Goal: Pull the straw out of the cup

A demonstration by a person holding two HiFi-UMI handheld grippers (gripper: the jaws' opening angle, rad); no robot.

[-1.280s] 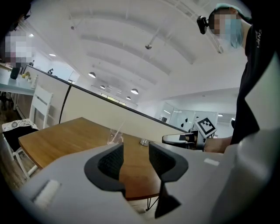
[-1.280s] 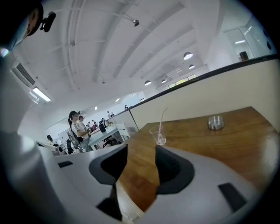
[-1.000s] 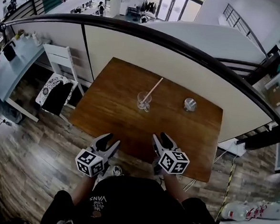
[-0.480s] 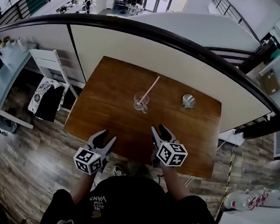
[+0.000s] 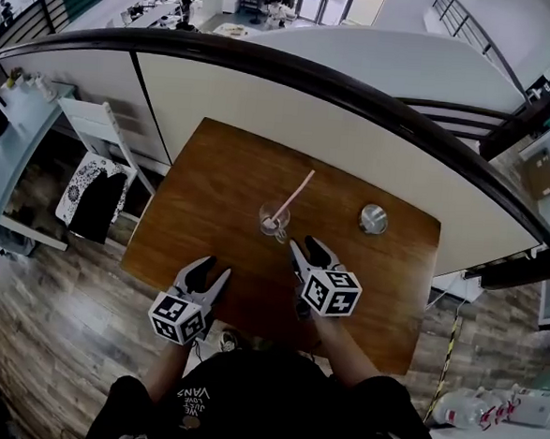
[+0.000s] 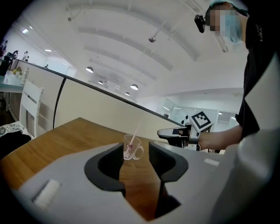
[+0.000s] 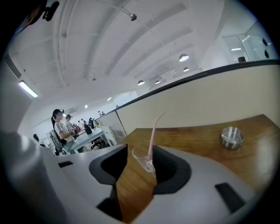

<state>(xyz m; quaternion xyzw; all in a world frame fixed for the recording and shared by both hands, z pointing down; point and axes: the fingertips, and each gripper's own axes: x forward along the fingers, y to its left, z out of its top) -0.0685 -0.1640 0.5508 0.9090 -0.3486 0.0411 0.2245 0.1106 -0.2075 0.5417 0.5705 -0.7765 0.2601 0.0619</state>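
A clear glass cup point(image 5: 273, 218) with a handle stands near the middle of the brown table point(image 5: 212, 181). A pink straw point(image 5: 294, 195) leans out of it toward the far right. The right gripper view looks straight at the cup point(image 7: 142, 160) and straw point(image 7: 153, 132), just beyond the jaw tips. My right gripper point(image 5: 310, 255) is open, a short way in front of the cup. My left gripper point(image 5: 205, 277) is open over the table's near edge, farther back and left. From its view the cup point(image 6: 132, 148) shows between its jaws, some way off.
A small round metal dish point(image 5: 373, 217) sits on the table's right side. A curved white partition with a dark rail point(image 5: 295, 70) runs behind the table. A white chair point(image 5: 108, 127) with dark clothing stands left of the table, over a wooden floor.
My right gripper has moved forward over the table toward the cup. The left gripper has stayed near the front edge. The head camera has shifted a little.
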